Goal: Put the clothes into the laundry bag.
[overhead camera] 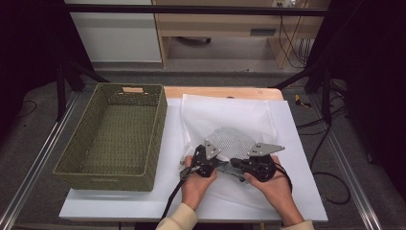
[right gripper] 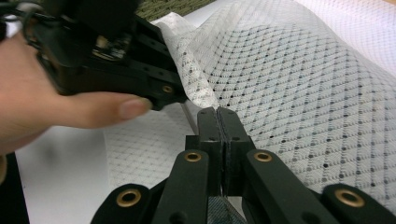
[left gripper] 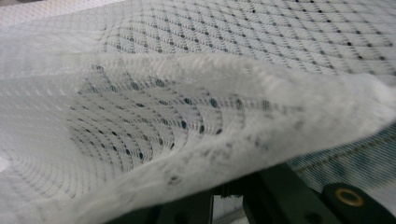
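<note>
A white mesh laundry bag (overhead camera: 230,125) lies on the white table top, with a darker grey bulge inside it. Both grippers meet at its near edge. My left gripper (overhead camera: 220,165) is shut on the bag's upper hem and lifts it as a flap (right gripper: 187,70); that fold of mesh (left gripper: 187,93) drapes over its jaws (left gripper: 224,198). My right gripper (right gripper: 218,113) has its jaws pressed flat together, tips pinching the hem just beside the left gripper (right gripper: 170,93). Blue denim with stitching (left gripper: 355,154) shows under the mesh.
A deep green woven basket (overhead camera: 154,139) stands to the left of the bag, with nothing in it. The white board (overhead camera: 119,206) covers the wooden table; metal rails run along both sides and cables lie on the floor at the right.
</note>
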